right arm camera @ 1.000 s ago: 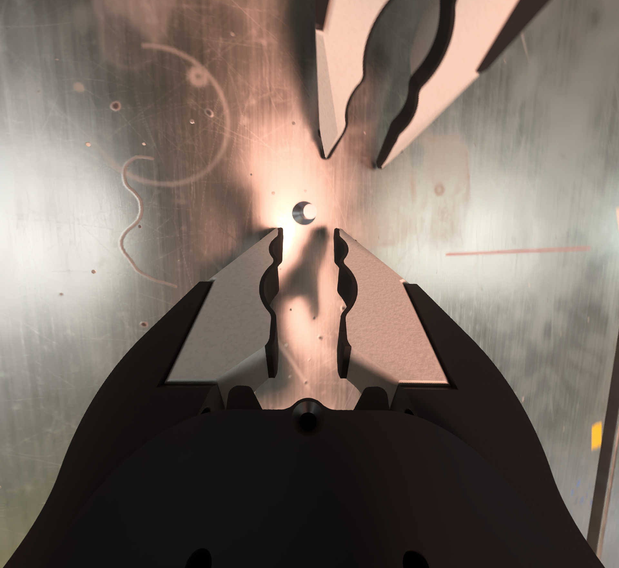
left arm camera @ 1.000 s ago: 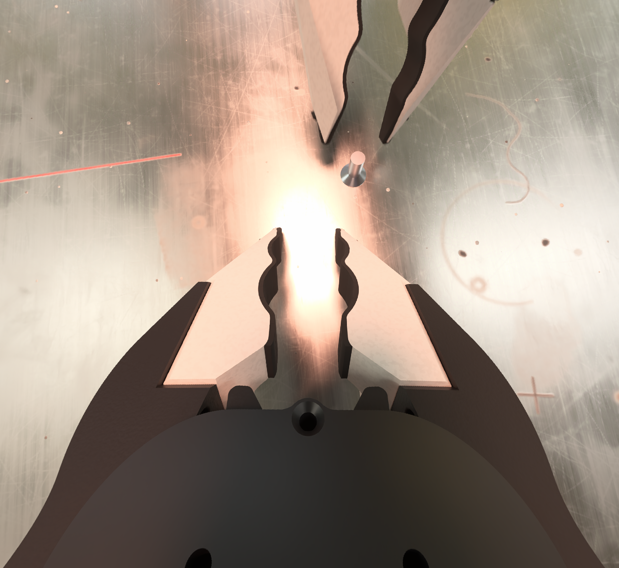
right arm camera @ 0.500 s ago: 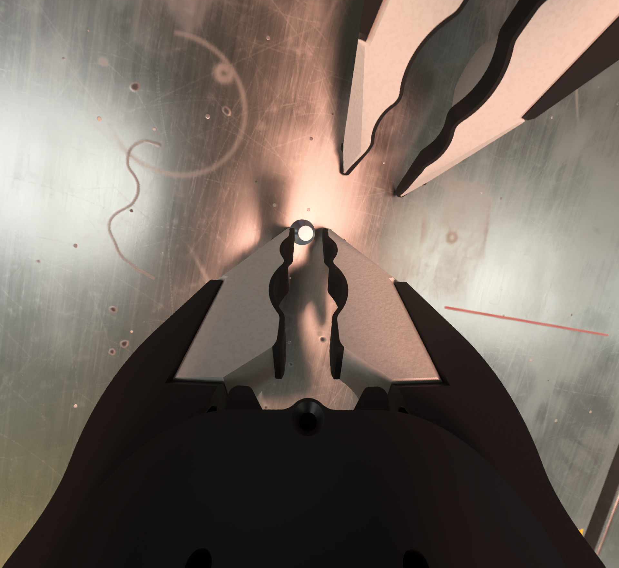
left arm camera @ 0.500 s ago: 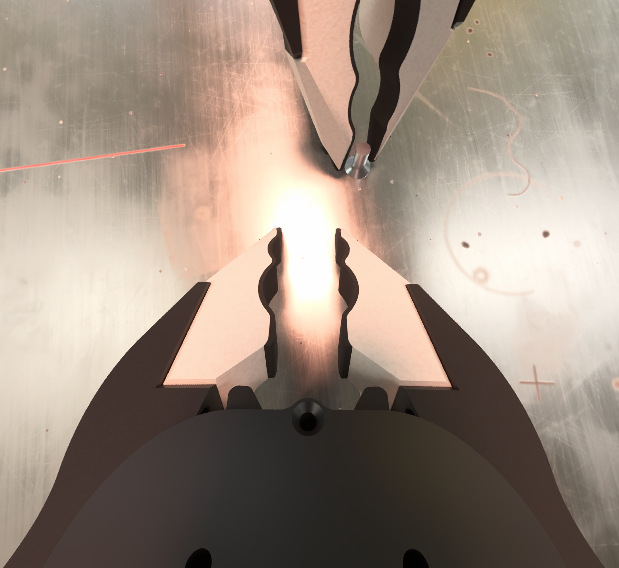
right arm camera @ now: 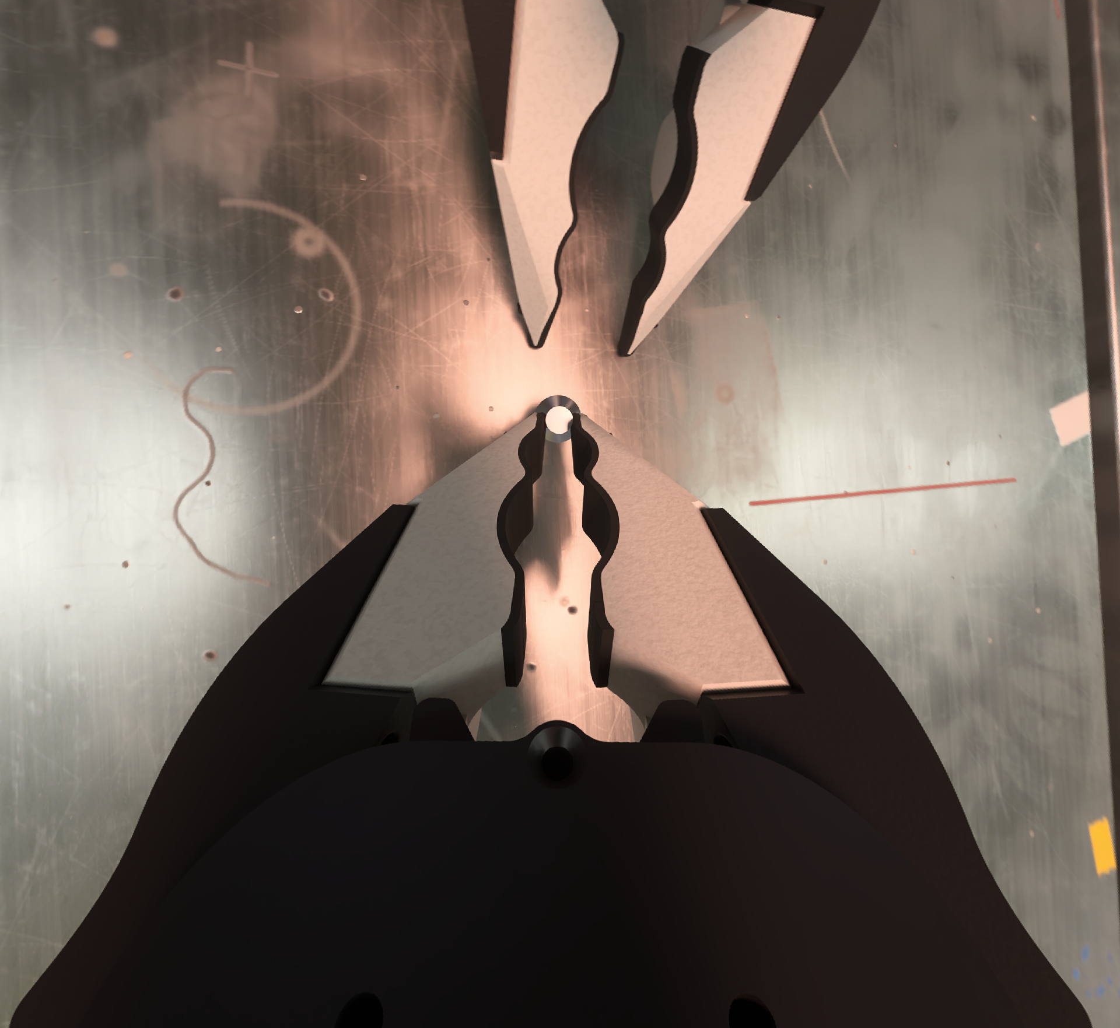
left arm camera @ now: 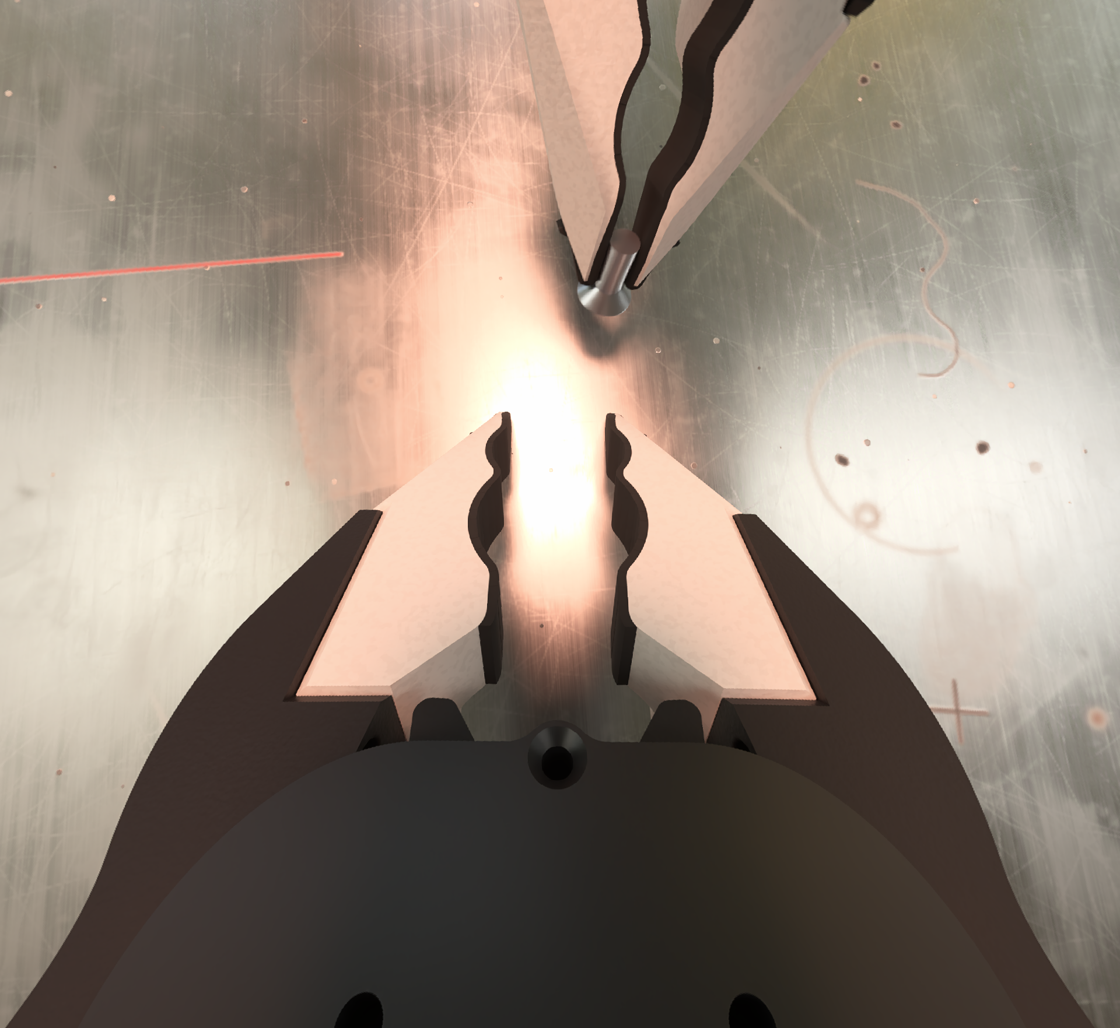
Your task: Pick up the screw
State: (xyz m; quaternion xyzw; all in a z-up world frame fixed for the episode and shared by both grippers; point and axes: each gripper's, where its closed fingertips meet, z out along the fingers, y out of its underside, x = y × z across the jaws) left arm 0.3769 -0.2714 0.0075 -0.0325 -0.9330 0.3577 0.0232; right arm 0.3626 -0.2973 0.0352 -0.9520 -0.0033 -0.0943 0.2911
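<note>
The screw [left arm camera: 611, 279] is a small silver countersunk screw, held head-down a little above the scratched metal table [left arm camera: 182, 453], with its shadow below it. My right gripper [left arm camera: 613, 278] comes down from the top of the left wrist view and is shut on the screw's shank. In the right wrist view the screw [right arm camera: 557, 419] shows end-on between the tips of my right gripper [right arm camera: 557, 423]. My left gripper [left arm camera: 557, 420] is open and empty, short of the screw. It also shows in the right wrist view [right arm camera: 580, 347], facing the right one.
The metal table [right arm camera: 182, 635] carries scratches, a red line [left arm camera: 182, 267], a scribed circle [left arm camera: 873, 453] and small cross marks. A dark edge strip [right arm camera: 1091, 332] runs down the right side of the right wrist view, with a white tag [right arm camera: 1071, 419] and a yellow tag [right arm camera: 1102, 853] beside it.
My right gripper closed on the screw and lifted it off the table. The left gripper stayed open and backed away slightly.
</note>
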